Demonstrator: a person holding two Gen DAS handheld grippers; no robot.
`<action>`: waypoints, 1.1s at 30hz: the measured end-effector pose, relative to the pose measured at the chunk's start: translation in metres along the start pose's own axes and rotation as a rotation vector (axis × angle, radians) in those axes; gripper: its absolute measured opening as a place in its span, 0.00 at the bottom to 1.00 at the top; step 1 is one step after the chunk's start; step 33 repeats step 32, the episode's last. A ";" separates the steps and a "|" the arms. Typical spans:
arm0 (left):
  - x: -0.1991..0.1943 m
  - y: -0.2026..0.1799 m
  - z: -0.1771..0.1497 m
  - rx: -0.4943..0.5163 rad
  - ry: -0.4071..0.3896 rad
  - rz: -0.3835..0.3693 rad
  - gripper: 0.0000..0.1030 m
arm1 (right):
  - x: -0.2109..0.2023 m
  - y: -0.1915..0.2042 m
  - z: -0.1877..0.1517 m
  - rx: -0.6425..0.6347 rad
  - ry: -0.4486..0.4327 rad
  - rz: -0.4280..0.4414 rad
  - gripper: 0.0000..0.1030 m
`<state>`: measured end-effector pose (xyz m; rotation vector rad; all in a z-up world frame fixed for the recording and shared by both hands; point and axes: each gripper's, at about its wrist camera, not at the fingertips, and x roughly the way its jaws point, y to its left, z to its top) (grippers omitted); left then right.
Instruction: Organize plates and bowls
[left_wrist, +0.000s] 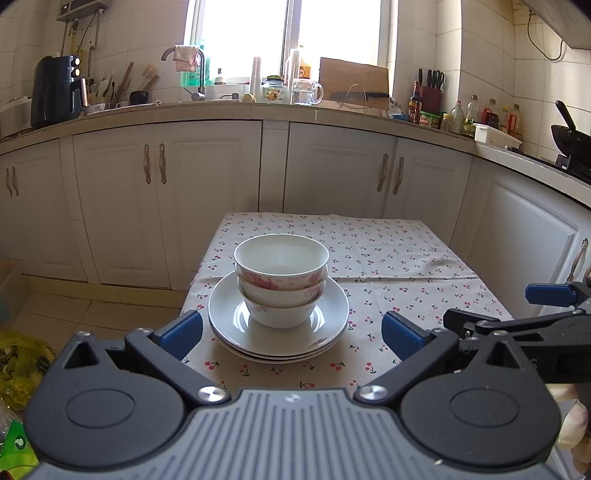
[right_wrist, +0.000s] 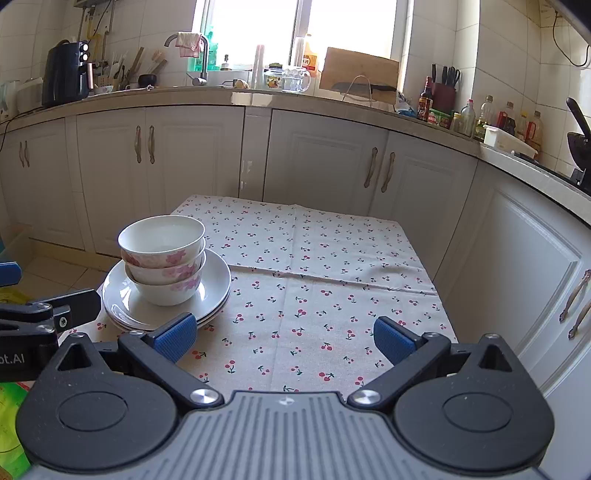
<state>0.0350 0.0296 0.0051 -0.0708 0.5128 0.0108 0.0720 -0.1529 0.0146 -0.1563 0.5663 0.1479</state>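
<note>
Three white bowls with pink flowers (left_wrist: 281, 280) (right_wrist: 162, 264) sit nested on a stack of white plates (left_wrist: 332, 325) (right_wrist: 218, 280) near the table's front left. My left gripper (left_wrist: 291, 334) stands open just in front of the stack, its blue pads either side of the plates' near edge, holding nothing. My right gripper (right_wrist: 286, 338) is open over bare cloth to the right of the stack, empty. The right gripper also shows at the right edge of the left wrist view (left_wrist: 517, 314); the left one shows at the left edge of the right wrist view (right_wrist: 48, 314).
The small table carries a cherry-print cloth (left_wrist: 388, 258) (right_wrist: 314, 258). White cabinets (left_wrist: 207, 192) and a cluttered counter (left_wrist: 295, 110) run behind and to the right. A yellow-green bag (left_wrist: 18, 362) lies on the floor at left.
</note>
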 end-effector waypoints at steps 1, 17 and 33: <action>0.000 0.000 0.000 0.000 0.000 0.000 0.99 | 0.000 0.000 0.000 -0.001 -0.001 -0.001 1.00; -0.001 -0.001 0.000 -0.004 0.004 0.007 0.99 | 0.000 0.000 0.000 -0.004 0.000 -0.012 1.00; 0.000 -0.005 -0.001 -0.005 0.009 0.012 0.99 | 0.001 0.002 0.000 -0.010 0.005 -0.024 1.00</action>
